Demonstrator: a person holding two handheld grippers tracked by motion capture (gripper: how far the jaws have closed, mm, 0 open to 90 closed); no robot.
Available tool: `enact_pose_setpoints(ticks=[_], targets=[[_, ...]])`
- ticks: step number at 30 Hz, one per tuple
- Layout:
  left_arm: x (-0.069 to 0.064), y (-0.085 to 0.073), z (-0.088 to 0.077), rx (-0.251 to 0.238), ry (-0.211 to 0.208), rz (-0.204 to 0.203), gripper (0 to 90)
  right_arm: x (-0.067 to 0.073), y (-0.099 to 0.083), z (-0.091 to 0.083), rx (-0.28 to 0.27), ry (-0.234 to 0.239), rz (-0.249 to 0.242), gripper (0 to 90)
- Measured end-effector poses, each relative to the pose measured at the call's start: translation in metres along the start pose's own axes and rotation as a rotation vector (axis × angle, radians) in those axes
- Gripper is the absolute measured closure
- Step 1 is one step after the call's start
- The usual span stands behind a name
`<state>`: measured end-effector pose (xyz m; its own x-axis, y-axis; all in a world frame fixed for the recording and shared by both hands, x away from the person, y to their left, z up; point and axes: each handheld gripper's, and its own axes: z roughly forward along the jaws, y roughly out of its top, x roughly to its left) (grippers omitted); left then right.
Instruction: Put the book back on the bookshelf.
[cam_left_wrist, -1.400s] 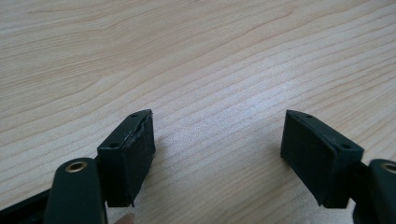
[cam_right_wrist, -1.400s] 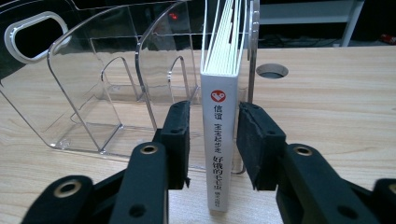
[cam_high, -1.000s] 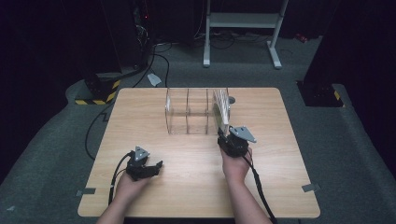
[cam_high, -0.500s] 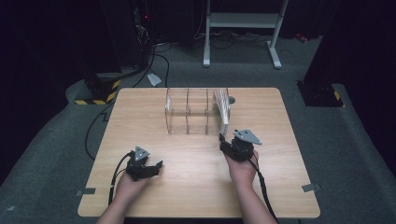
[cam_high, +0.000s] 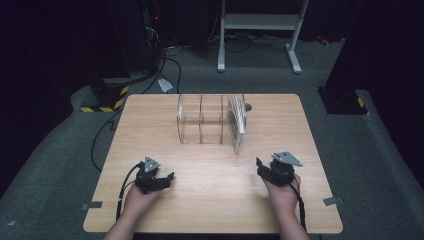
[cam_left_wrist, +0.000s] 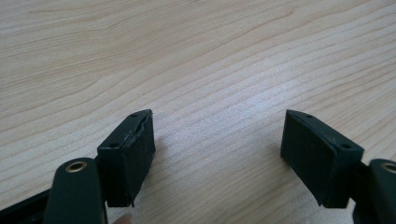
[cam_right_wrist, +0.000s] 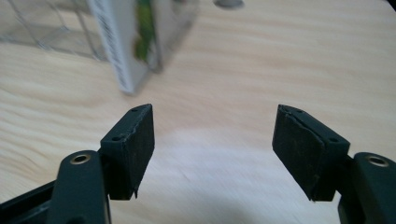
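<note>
- While our right claw (cam_high: 263, 169) has just been spreading with nothing in it, the case (cam_high: 237, 123) stands in the clear rack (cam_high: 200, 120).
- Our left claw (cam_high: 167, 179) is spread too, over the bare surface (cam_high: 210, 200).

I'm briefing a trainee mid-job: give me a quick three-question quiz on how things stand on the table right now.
1. True or false: the right gripper grips the case.
2. Which compartment of the clear rack holds the case: A leftmost, B middle, C rightmost?
3. What lies between the left gripper pads?

Key: 1 false, it is open, its jaws have just been opening with nothing between them; 2 C; 3 nothing, just bare table.
</note>
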<state>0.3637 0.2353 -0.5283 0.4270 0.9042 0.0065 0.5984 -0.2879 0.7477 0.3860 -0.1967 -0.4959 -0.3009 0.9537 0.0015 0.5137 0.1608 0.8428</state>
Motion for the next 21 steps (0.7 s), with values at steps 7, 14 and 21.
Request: enact_pose_setpoints(ticks=[7, 14, 21], targets=[[0.0, 0.0, 0.0, 0.0, 0.0, 0.0, 26.0, -0.036, -0.034, -0.007, 0.147, -0.055, -0.004, 26.5], [0.0, 0.0, 0.0, 0.0, 0.002, 0.001, 26.0, -0.043, -0.04, -0.011, 0.201, -0.035, 0.007, 19.8], [0.0, 0.0, 0.0, 0.002, 0.006, 0.0, 25.9, -0.034, -0.04, -0.01, 0.21, -0.043, 0.012, 16.7]])
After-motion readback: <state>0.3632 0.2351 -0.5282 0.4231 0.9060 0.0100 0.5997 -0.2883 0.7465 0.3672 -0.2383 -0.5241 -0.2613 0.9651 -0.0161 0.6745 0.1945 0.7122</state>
